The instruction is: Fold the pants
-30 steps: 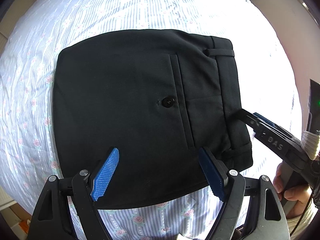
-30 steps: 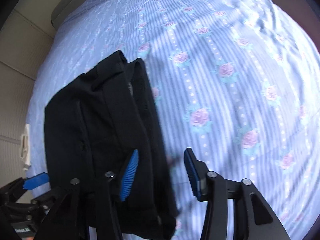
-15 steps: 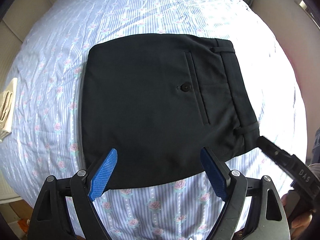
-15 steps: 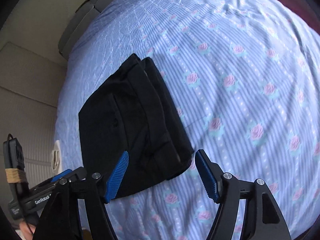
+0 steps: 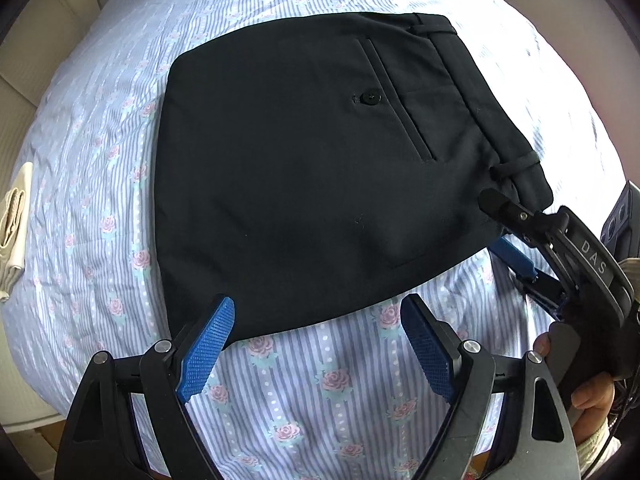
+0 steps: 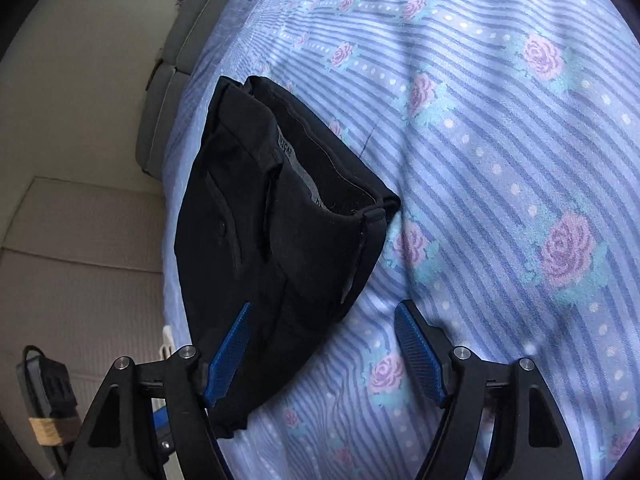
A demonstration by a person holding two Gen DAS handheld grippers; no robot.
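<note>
A: Where do the folded black pants [image 5: 320, 168] lie against the left gripper [image 5: 316, 344]?

B: Flat on the bed, just ahead of it. The near edge of the bundle runs right past the tip of one blue pad; the other fingertip stands over bare bedsheet [image 5: 328, 392]. Its jaws are spread wide with nothing between them.

A: And the right gripper [image 6: 324, 344]?

B: It sits at the waistband corner. In the left wrist view its black finger tip lies against the belt-loop end of the pants. From its own camera, the dark cloth runs past one blue pad, which does not press it, while the other hangs over sheet. Those jaws are opening, holding nothing.

A: Textures?

B: The pants are smooth, matte woven cloth, folded to a rough rectangle, showing a welt pocket with a round button [image 5: 370, 98] and narrow belt loops; the open waistband shows a grey lining. The bedsheet is wrinkled blue-and-white stripe with pink roses and dotted lines. The pads are ribbed blue rubber on black plastic fingers. A folded cream cloth [image 5: 14, 232] lies at the bed's edge.
</note>
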